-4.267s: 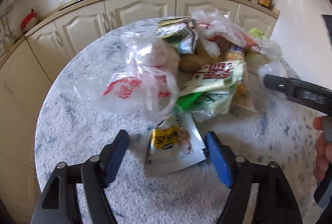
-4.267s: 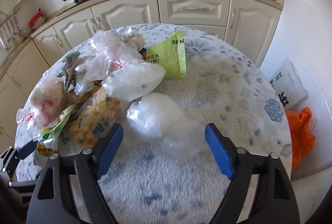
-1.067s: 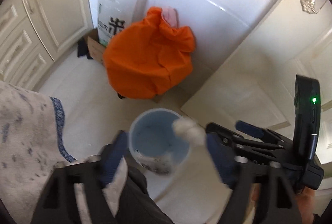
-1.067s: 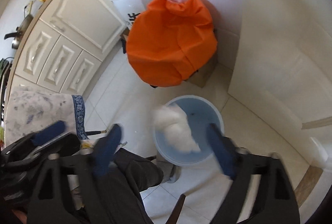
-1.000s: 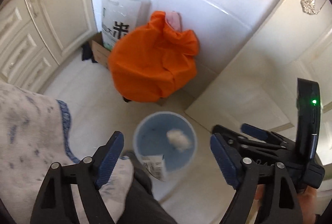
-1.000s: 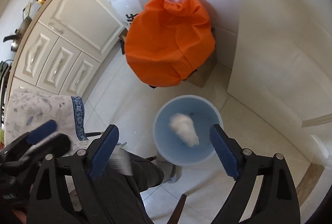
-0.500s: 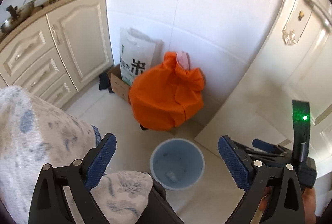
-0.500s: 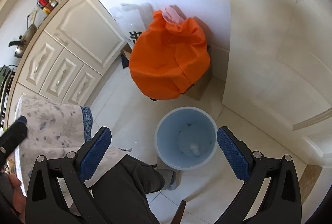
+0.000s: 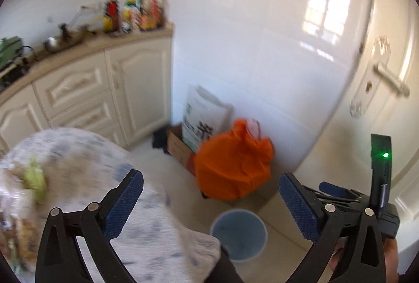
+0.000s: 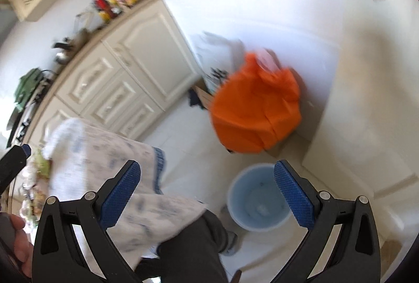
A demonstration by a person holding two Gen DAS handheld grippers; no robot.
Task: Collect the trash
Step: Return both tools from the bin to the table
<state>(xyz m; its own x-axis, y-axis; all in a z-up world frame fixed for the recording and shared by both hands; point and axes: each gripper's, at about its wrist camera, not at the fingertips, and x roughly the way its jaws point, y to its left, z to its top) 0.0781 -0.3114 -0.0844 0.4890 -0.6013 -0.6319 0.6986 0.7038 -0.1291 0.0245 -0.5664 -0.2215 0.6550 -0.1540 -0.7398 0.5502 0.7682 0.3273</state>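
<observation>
Both grippers hang over the kitchen floor with nothing in them. The left gripper [image 9: 211,201] has its blue-padded fingers [image 9: 123,204] spread wide, having just finished opening, with only floor showing between them. The right gripper [image 10: 207,190] is spread just as wide, its jaws likewise just opened and holding nothing.

The blue bin [image 10: 258,198] stands on the pale floor tiles at the lower centre of both views, just below the orange bag [image 10: 258,110]. A small white scrap [image 10: 262,208] lies at its bottom.

More trash [image 9: 28,194], blurred, sits on the cloth-covered tabletop [image 9: 146,228] at the lower left of the left wrist view. Cream cabinets [image 9: 104,94] run behind it, with bottles [image 9: 133,12] on top. A dark-trousered leg [image 10: 193,246] shows at the bottom edge.
</observation>
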